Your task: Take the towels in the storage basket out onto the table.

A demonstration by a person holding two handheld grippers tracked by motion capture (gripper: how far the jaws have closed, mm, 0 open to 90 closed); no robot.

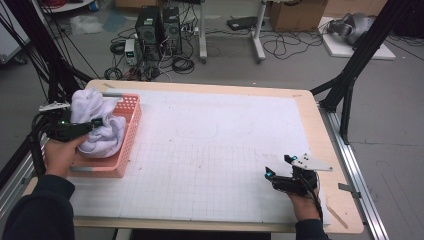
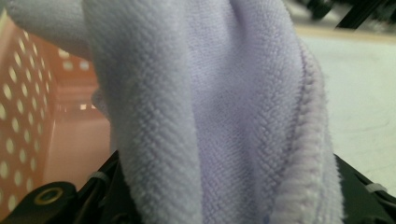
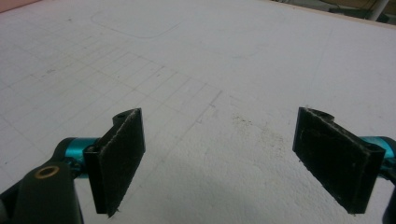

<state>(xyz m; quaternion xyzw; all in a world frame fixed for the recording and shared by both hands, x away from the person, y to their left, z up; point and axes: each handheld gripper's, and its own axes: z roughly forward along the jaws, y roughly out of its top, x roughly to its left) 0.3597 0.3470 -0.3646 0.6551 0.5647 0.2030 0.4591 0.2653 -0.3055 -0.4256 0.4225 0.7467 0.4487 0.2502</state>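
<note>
while the right gripper (image 3: 219, 158) rests low over the bare white mat (image 1: 215, 150) with its jaws spread wide and nothing between them, the work sits with the left gripper (image 1: 95, 122), whose jaws are clenched on a bunched fold of the pale lilac towel (image 2: 219, 116). seen from the left gripper view, the cloth rises straight up out of the jaws as a thick ridge of looped terry with a stitched hem running along one side. it looks soft and limp, light for its bulk, and not at all fragile; the pile should give the pads good friction, so slipping seems unlikely as long as several layers stay pinched. the drawback, as i judge it, is that a crumpled towel has no stiffness: it will sag and trail from whatever point is held, and loose ends may drag on the wall of the pink perforated basket (image 1: 131, 116) just beyond and beneath the jaws. a hold near the hem or a corner would let it hang flatter than this mid-bundle pinch. farther off, most of the towel lies heaped in the basket, well apart from the right gripper.
</note>
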